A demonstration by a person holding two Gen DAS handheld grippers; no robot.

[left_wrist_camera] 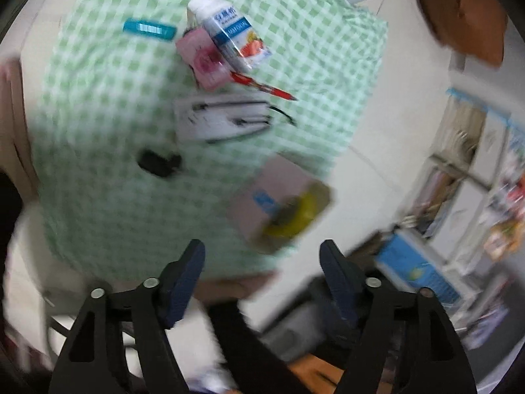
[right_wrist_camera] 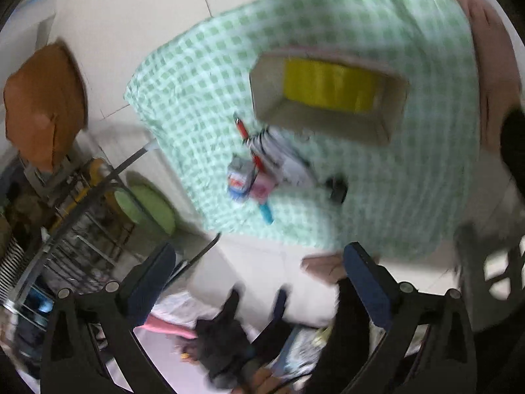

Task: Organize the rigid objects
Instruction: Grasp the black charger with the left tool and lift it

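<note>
Clutter — milk carton [left_wrist_camera: 226,29], red pen [left_wrist_camera: 264,87], pink pad [left_wrist_camera: 205,59] — lies mid-cloth, far from the cardboard box [right_wrist_camera: 325,124], so with both the left gripper [left_wrist_camera: 262,259] and right gripper [right_wrist_camera: 259,262] wide and empty, I'd pick the topmost piece squarely.

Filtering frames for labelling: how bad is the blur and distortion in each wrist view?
Left wrist: milk carton and red pen fairly sharp; cardboard box and lower half smeared; strong fisheye bend. Right wrist: blurred throughout; box with yellow roll recognisable, small items mushy. Both tools sharp, no glare.
</note>
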